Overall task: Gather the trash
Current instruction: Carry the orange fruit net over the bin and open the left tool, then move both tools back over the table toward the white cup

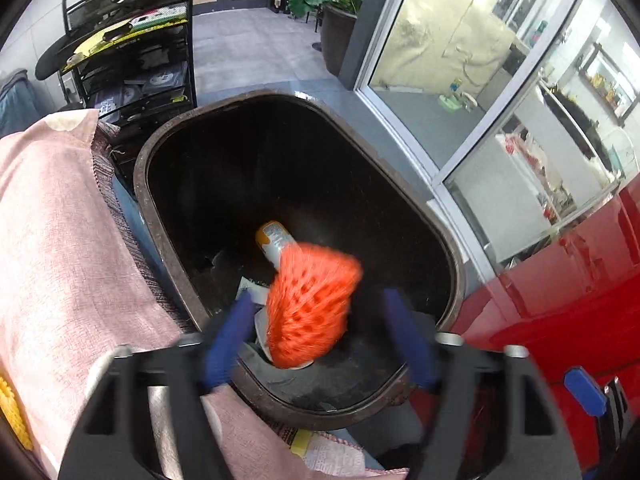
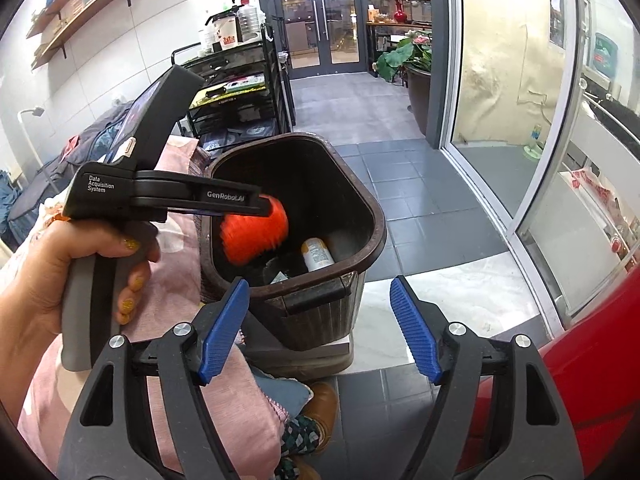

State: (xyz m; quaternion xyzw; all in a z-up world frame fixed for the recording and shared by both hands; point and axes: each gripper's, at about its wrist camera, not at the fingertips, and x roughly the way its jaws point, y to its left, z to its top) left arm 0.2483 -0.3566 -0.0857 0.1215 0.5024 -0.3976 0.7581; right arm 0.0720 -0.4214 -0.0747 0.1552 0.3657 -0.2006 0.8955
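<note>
Surveying, largest first: items are listed by size.
Bin: a dark brown ribbed plastic bin [image 2: 320, 312] with a rounded rim is seen standing on the tiled floor, beside a pink fabric-covered seat [image 1: 60, 240].
Left gripper [image 1: 320, 320]: its blue pads are seen spread above the bin mouth, well apart from the trash; nothing is pinched.
Right gripper [image 2: 320, 320]: jaws are held spread and empty, short of the bin.
Trash: an orange mesh foam sleeve [image 1: 312, 304], motion-blurred, is seen loose between the left pads, inside the bin opening and apparently falling.
Can: a white and yellow can [image 2: 318, 254] is seen lying on the bin floor.
Risk: the light sleeve could catch on the near rim or on a pad and stay out of the bin; drift during the fall would be the cause.
View difference: the bin's outer wall, handle and the holding hand [image 2: 72, 272] are shown only by the right wrist view; paper scraps [image 1: 250, 292] on the bin floor are shown more plainly by the left.
</note>
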